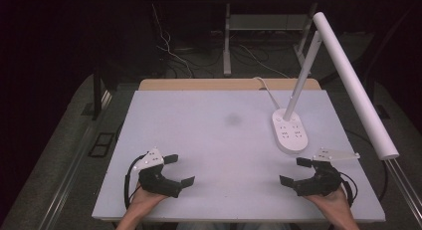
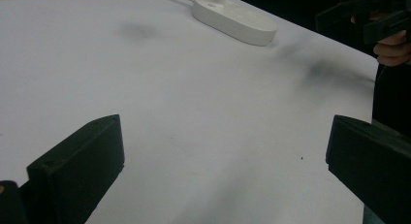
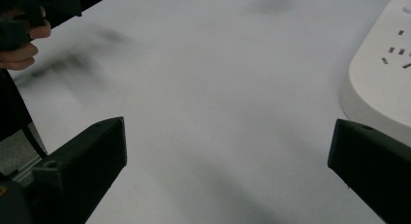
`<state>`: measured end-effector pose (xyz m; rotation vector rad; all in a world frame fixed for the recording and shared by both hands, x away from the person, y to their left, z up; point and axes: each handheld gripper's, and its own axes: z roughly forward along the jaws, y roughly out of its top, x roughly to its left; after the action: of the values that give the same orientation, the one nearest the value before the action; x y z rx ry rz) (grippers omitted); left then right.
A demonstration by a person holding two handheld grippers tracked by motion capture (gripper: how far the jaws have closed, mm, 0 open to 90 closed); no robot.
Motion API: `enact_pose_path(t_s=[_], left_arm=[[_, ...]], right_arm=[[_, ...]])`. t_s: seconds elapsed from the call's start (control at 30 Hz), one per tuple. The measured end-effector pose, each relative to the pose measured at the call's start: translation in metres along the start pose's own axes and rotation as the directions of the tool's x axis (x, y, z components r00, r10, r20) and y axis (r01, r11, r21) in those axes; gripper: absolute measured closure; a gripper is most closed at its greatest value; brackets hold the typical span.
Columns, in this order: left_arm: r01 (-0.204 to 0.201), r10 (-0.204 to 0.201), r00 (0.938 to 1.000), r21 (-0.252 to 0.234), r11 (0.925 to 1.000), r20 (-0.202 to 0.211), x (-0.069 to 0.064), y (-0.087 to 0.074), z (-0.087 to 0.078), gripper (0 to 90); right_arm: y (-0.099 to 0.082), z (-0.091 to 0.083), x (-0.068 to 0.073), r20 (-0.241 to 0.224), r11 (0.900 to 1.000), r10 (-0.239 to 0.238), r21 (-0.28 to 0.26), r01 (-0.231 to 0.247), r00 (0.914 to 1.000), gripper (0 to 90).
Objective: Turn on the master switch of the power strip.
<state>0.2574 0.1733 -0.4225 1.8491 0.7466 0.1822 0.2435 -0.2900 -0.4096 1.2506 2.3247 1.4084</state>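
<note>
Two grippers, both wide open, nothing held.
L gripper point(image 1: 179, 170) & R gripper point(image 1: 288, 171) rest low on white table point(image 1: 214, 140) near front edge, well apart, jaws facing inward. White lamp base point(image 1: 290, 133) w/ sockets sits just beyond R gripper; faint dark smudge point(image 1: 233, 119) mid-table.

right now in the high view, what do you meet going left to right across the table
left claw → dark smudge → lamp base → right claw
</note>
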Motion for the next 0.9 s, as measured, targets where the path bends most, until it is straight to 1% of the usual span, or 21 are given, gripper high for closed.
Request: enact_pose_path(t_s=[0.07,0.1,0.13,0.17,0.4,0.53,0.57,0.6,0.77,0.9], left_arm=[[0.002,-0.002,1.0000,0.001,1.0000,-0.001,0.000,0.000,0.000,0.0],[0.002,-0.002,1.0000,0.002,1.0000,-0.002,0.000,0.000,0.000,0.0],[0.001,-0.001,1.0000,0.003,1.0000,-0.002,0.000,0.000,0.000,0.0],[0.000,0.000,1.0000,0.003,1.0000,-0.002,0.001,0.000,0.000,0.0],[0.007,-0.007,0.9999,0.000,1.0000,-0.009,0.001,-0.001,-0.001,0.0],[0.007,-0.007,0.9999,0.000,1.0000,-0.014,0.002,-0.001,-0.002,0.0],[0.008,-0.008,0.9999,0.000,1.0000,-0.015,0.002,-0.001,-0.002,0.0],[0.009,-0.009,0.9998,0.000,1.0000,-0.016,0.002,-0.001,-0.002,0.0],[0.009,-0.009,0.9998,0.001,1.0000,-0.016,0.002,-0.001,-0.002,0.0],[0.008,-0.008,0.9998,0.001,1.0000,-0.017,0.002,-0.001,-0.002,0.0]], right_arm=[[0.000,0.001,0.001,-0.002,1.0000,-0.004,0.007,0.004,1.0000,0.0],[0.001,0.001,0.001,-0.004,0.9999,0.004,0.015,-0.004,1.0000,0.0],[0.001,0.002,0.001,-0.007,0.9999,-0.005,0.014,0.005,1.0000,0.0],[0.002,0.002,0.002,-0.009,0.9998,-0.003,0.019,0.003,1.0000,0.0],[0.008,0.004,0.004,-0.007,0.9994,-0.008,0.033,0.008,0.9999,0.0],[0.015,0.005,0.004,-0.004,0.9990,-0.028,0.035,0.028,0.9996,0.0],[0.019,0.006,0.005,-0.002,0.9984,-0.040,0.040,0.040,0.9992,0.0],[0.019,0.006,0.005,-0.002,0.9984,-0.040,0.040,0.040,0.9992,0.0],[0.032,0.008,0.005,0.000,0.9962,-0.061,0.063,0.061,0.9981,0.0],[0.037,0.008,0.005,0.006,0.9950,-0.069,0.074,0.068,0.9976,0.0]])
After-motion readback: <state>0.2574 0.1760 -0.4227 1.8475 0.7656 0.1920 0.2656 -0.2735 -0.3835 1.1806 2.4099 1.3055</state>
